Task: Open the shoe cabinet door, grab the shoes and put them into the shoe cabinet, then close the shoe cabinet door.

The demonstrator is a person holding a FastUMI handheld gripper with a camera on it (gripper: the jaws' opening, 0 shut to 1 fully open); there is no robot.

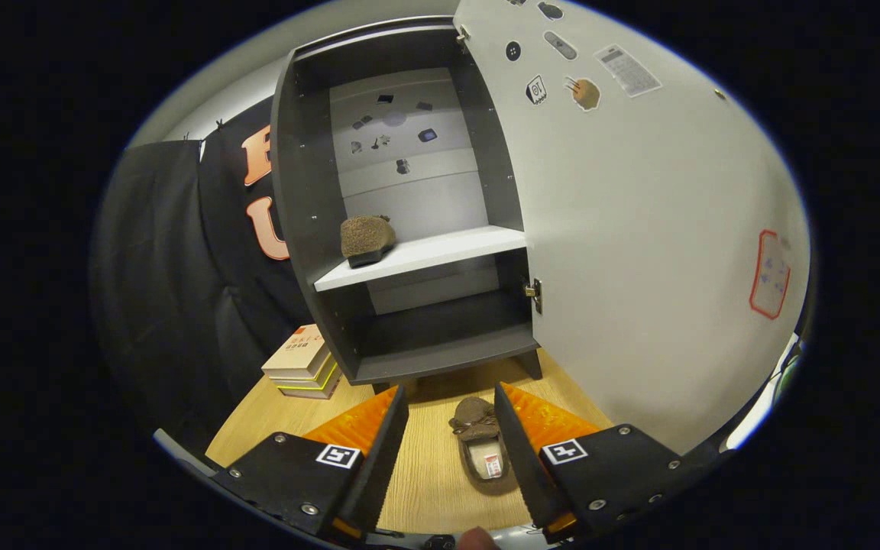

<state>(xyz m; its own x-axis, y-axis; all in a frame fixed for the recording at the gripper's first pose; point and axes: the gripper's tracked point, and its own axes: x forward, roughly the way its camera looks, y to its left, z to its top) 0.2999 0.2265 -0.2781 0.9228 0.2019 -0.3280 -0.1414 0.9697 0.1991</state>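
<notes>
Between the spread fingers of the claw [451, 416], released, a slipper [482, 451] lies on the counter [425, 466], nearer the right finger. Its long axis points toward the open cabinet [310, 206].

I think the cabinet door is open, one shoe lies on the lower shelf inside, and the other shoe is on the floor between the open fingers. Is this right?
Not quite. In the gripper view the shoe inside lies on the upper white shelf, not the lower one. The rest holds: the cabinet door is open and the other shoe lies on the floor between the open fingers of the gripper.
</notes>
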